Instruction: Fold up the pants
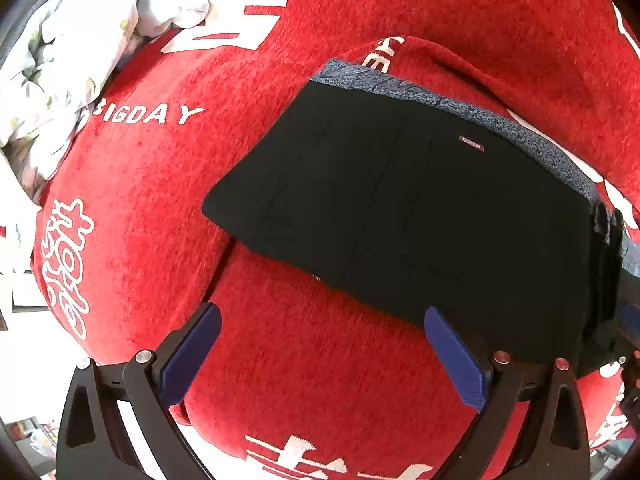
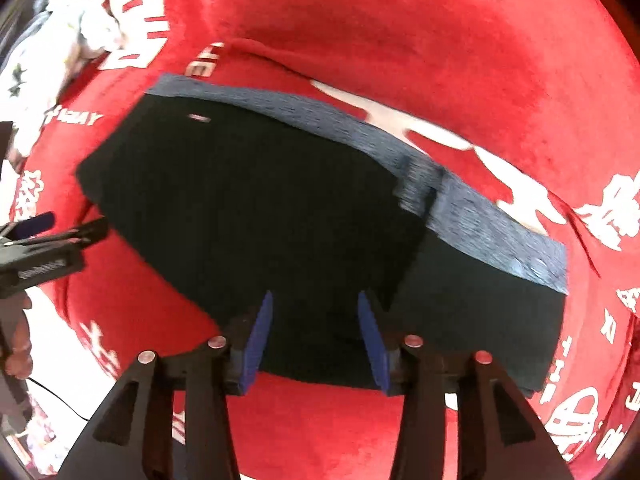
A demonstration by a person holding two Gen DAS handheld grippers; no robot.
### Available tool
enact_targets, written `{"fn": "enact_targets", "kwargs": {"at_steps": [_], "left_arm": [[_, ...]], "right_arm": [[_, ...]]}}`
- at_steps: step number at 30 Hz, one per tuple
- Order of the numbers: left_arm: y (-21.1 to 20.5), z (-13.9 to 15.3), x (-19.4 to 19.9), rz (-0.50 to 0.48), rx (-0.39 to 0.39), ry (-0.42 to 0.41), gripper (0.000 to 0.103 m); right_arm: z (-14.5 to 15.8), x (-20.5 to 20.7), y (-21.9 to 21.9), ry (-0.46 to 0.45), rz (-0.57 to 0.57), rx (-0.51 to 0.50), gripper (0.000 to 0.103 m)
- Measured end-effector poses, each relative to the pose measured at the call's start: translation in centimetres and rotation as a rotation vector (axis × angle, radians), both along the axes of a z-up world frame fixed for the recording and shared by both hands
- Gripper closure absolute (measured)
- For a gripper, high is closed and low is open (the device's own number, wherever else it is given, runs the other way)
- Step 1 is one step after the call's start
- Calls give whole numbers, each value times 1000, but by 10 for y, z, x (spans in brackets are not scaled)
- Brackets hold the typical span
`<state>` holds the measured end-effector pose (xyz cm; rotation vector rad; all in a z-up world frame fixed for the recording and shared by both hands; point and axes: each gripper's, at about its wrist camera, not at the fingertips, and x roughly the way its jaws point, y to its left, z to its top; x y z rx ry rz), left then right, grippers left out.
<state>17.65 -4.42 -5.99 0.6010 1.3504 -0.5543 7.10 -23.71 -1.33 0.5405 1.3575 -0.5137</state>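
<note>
Pants (image 1: pixel 404 216) lie folded into a black block with a blue-grey waistband (image 1: pixel 460 108) along the far edge, flat on the red blanket (image 1: pixel 280 360) with white lettering. Your left gripper (image 1: pixel 322 322) has its jaws wide apart, holding nothing; the pants' near edge sits just ahead of the right jaw, bare blanket between the jaws. Your right gripper (image 2: pixel 316 300) has its jaws partly apart with black fabric between and ahead of them; you can't tell from this view if the tips touch it. Floral bedding (image 1: pixel 60 60) is bunched far ahead-left of the left jaws.
</note>
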Motion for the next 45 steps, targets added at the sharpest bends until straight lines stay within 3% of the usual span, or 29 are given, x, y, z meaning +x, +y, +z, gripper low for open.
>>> {"fn": "enact_targets", "kwargs": {"at_steps": [7, 22, 26, 30, 34, 39, 45], "left_arm": [[4, -5, 8, 18, 3, 15, 1], [10, -13, 26, 28, -7, 42, 1], [20, -13, 43, 62, -116, 108, 1], [40, -24, 71, 107, -329, 314, 1], [51, -48, 78, 146, -400, 437, 1], [37, -53, 77, 168, -499, 461, 1], [18, -55, 80, 195, -462, 402, 1]], "right_arm": [[-23, 22, 2, -2, -2, 59, 54], [-62, 21, 3, 45, -78, 160, 46], [-68, 22, 2, 38, -76, 179, 42], [-71, 20, 0, 5, -86, 207, 36], [-73, 22, 3, -20, -73, 209, 30], [-75, 24, 7, -41, -56, 199, 27], [-75, 25, 7, -43, -55, 197, 25]]}}
